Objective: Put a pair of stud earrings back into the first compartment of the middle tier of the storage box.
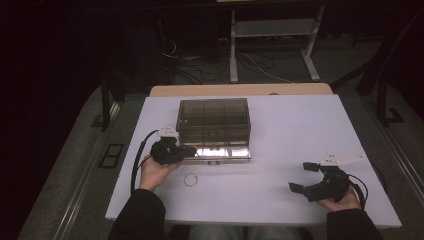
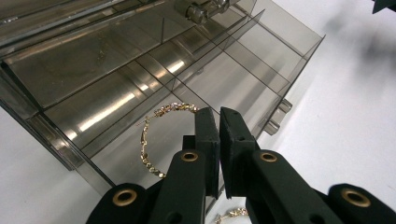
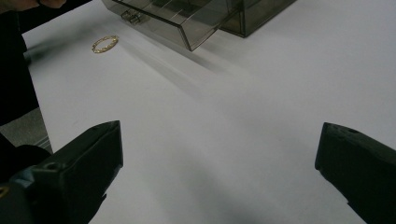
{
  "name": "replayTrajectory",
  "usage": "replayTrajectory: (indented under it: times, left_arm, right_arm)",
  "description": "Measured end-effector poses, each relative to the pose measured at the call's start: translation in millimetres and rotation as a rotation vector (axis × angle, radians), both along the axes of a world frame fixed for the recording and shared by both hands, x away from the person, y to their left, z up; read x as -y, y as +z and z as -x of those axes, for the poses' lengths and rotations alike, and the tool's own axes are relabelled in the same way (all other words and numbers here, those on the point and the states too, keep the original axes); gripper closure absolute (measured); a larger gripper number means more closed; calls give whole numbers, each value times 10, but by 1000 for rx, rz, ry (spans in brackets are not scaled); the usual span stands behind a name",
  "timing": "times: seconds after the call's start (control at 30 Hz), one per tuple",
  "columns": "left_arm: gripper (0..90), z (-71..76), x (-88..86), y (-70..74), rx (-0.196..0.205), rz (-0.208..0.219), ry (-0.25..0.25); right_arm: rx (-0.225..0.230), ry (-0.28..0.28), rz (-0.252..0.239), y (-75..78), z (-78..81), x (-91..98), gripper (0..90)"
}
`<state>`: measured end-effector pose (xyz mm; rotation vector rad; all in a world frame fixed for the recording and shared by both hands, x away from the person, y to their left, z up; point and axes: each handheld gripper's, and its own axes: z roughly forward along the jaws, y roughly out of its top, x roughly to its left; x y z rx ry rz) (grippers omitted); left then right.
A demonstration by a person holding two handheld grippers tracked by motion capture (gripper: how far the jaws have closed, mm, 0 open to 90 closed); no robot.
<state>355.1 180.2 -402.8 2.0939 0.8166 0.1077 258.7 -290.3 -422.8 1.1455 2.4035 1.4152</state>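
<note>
A thin gold chain bracelet (image 2: 152,140) hangs in a curved loop at the centre of the left gripper view, over the open drawer (image 2: 140,88) of a smoky clear plastic box. A second gold bracelet (image 1: 190,179) lies flat, left of centre in the high view.

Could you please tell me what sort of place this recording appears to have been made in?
Probably a lab or workshop set up for recording. A plain white table stands in a dim room, loose cables trail over the grey floor behind it, and a white metal stand rises at the back.
</note>
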Motion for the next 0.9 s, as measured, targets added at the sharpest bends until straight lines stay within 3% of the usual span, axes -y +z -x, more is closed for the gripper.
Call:
replayTrajectory:
  times: [0.13, 0.27, 0.3, 0.47, 0.63, 0.87, 0.9]
  left_arm:
    - [852, -11, -30, -39, -12, 42, 18]
    - [758, -7, -62, -46, -12, 55, 37]
    - [733, -1, -84, -34, -9, 76, 38]
    - [574, 28, -105, 9, 0, 124, 32]
    - [359, 94, -101, 91, 1, 174, 50]
    - [161, 160, -108, 150, 16, 179, 44]
    - [106, 181, -83, 165, 22, 161, 39]
  right_arm:
    - [5, 0, -1, 3, 0, 5, 3]
    - [7, 2, 0, 5, 0, 6, 3]
    - [8, 3, 1, 4, 1, 6, 3]
    - [6, 2, -1, 4, -1, 10, 3]
    - [5, 2, -1, 6, 2, 14, 3]
    - [7, 1, -4, 8, 3, 17, 3]
    - [8, 0, -3, 9, 3, 18, 3]
